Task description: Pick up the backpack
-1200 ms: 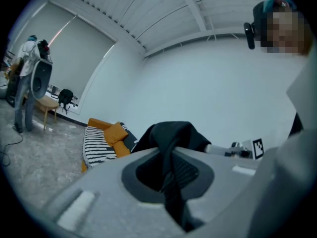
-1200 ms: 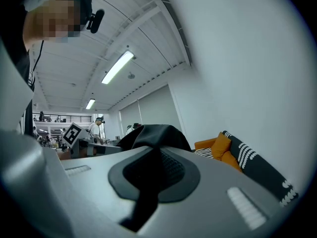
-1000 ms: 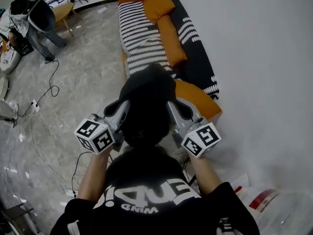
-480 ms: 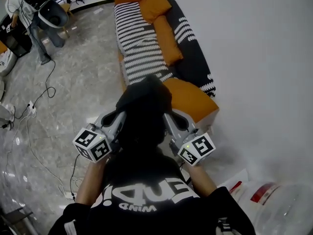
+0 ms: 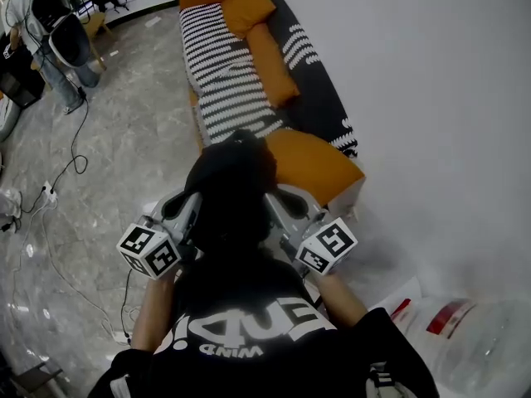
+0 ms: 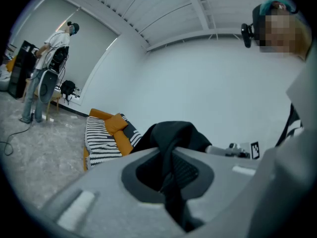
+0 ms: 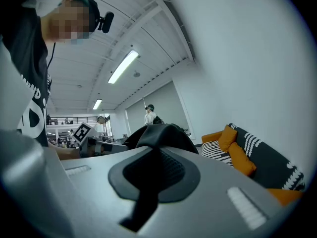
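Between the two grippers, in front of the person's chest, hangs the black backpack [image 5: 232,191]. It is clear of the floor [image 5: 124,139] and near the orange end of the striped sofa [image 5: 236,81]. The left gripper [image 5: 184,215] and the right gripper [image 5: 282,212] flank it, equally near, each with its jaws clenched on what looks like a black strap of the bag. The bag's bulk lies ahead of both jaws, and its long axis seems to run away from the person. The head view shows both grippers and the sofa beyond. Only the gripper views show black webbing pinched right through each pair of jaws.
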`<action>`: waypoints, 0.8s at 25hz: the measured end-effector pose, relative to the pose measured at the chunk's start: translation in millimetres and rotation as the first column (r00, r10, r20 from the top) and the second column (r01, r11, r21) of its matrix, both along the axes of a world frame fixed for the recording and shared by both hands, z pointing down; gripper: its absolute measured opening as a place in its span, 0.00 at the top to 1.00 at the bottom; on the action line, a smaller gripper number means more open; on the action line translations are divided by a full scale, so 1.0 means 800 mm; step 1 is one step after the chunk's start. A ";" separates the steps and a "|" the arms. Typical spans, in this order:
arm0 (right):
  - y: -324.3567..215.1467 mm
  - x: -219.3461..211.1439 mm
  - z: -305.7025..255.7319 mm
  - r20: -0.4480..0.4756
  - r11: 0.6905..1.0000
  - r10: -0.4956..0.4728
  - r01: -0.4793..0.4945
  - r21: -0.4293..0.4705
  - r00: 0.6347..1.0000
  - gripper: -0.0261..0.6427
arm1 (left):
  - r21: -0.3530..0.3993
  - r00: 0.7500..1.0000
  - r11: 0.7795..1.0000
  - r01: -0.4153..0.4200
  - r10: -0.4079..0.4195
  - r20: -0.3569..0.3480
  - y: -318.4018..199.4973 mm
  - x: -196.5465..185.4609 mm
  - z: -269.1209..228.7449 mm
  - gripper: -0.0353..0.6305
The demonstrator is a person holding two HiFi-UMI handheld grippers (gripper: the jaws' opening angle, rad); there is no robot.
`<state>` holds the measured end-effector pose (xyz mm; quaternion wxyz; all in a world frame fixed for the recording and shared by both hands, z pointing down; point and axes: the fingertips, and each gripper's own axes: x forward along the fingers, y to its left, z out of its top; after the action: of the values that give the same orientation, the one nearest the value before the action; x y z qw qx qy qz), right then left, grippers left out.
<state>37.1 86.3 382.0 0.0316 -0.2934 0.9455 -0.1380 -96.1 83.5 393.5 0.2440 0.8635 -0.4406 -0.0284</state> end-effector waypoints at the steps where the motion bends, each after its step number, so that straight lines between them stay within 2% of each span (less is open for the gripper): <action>1: -0.001 0.000 0.000 0.003 1.000 0.000 0.000 -0.005 1.000 0.95 | -0.001 1.000 1.000 0.001 -0.001 0.000 0.000 0.000 0.000 0.92; 20: -0.004 -0.005 0.000 -0.012 0.999 -0.048 0.048 0.001 0.999 0.95 | -0.011 1.000 1.000 0.003 -0.003 -0.016 0.002 -0.003 -0.005 0.92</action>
<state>33.0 83.0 381.6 0.0231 -0.2714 0.9525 -0.1364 -98.6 85.1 389.8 0.2523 0.8612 -0.4400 -0.0329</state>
